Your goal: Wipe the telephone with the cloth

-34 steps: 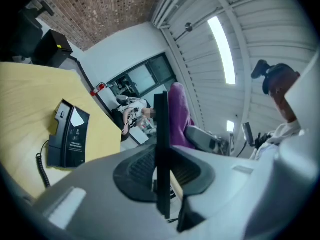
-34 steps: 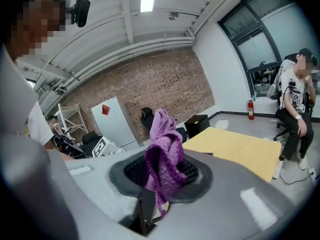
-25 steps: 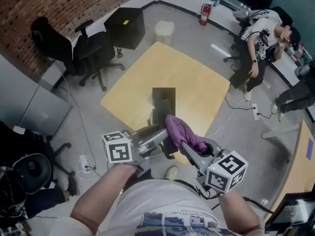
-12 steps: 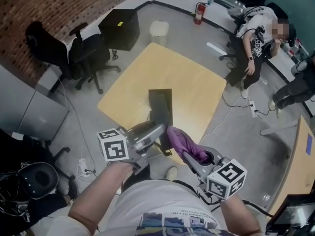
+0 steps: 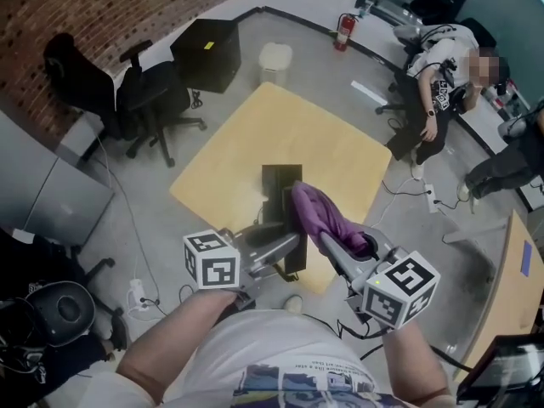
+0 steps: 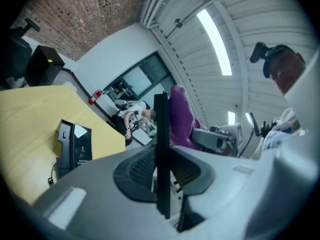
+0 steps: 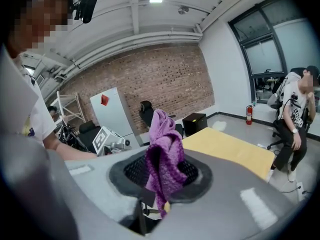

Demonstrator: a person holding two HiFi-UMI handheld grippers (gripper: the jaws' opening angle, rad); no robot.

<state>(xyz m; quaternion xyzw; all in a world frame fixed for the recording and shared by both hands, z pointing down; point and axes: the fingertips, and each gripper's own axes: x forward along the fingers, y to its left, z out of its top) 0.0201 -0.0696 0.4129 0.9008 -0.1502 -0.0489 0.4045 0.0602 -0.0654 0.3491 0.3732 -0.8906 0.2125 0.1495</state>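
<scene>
Two grippers, one cloth, one telephone, one table. Nearest, the left gripper (image 5: 293,245) has its jaws drawn close and clamped on a thin black slab (image 6: 161,134) that stands edge-on between them; what the slab is I cannot tell. Just beside it, the right gripper (image 5: 328,239) is pinched on the purple cloth (image 5: 315,214), which bunches up above its jaws. Beyond both, the black telephone (image 5: 281,179) sits on the yellow table (image 5: 255,130), towards its near edge, with its long axis running away from the person.
</scene>
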